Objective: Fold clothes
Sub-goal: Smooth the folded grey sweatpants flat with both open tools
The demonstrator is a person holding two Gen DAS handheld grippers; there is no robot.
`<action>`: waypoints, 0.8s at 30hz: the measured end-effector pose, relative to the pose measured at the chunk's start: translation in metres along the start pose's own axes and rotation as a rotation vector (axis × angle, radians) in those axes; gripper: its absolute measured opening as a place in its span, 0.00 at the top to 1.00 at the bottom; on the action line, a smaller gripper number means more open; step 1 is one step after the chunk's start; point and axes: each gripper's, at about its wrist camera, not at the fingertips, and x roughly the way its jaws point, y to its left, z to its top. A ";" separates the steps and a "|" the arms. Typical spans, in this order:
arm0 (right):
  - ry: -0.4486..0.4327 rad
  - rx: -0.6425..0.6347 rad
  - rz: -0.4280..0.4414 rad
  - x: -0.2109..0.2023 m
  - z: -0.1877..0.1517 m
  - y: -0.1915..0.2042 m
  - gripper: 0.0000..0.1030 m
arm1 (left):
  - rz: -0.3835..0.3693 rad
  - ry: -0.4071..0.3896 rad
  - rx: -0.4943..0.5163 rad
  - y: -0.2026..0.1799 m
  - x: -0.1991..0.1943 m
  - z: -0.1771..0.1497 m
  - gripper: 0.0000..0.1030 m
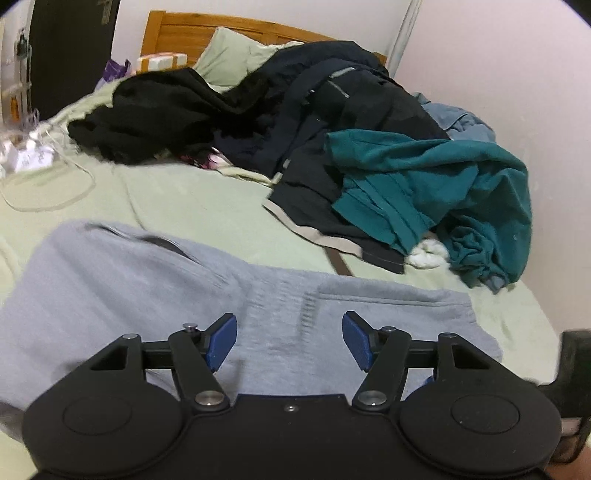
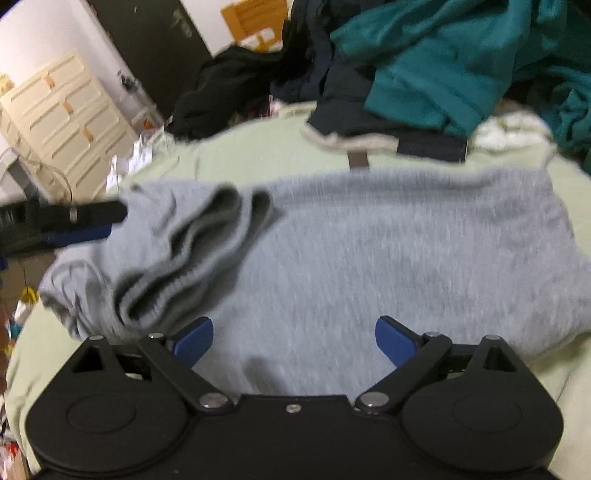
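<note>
Lying flat on the pale green bed sheet (image 1: 177, 206), a grey garment (image 1: 122, 288) is shown folded across the near part of the bed. Its ribbed cuffs (image 2: 192, 266) are seen bunched at its left end in the right wrist view. The left gripper (image 1: 290, 338) is held above the grey fabric with its blue pads (image 1: 221, 341) set well apart, nothing being gripped between them. The right gripper (image 2: 293, 341) is likewise held over the garment, its jaws spread wide and empty. A heap of unfolded clothes is seen further back: a teal garment (image 1: 443, 184) on the right, dark clothes (image 1: 258, 110) behind it, against a wooden headboard (image 1: 207, 29) and a pillow (image 1: 236, 55).
</note>
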 end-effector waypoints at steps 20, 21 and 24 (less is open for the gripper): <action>-0.047 -0.095 0.014 0.046 0.021 0.119 0.35 | 0.131 0.063 0.115 0.116 -0.012 -0.005 0.36; -0.035 -0.100 0.011 0.049 0.018 0.122 0.41 | 0.127 0.066 0.136 0.117 -0.011 -0.008 0.36; -0.006 -0.118 -0.011 0.057 0.010 0.127 0.53 | 0.120 0.108 0.188 0.118 -0.004 -0.014 0.39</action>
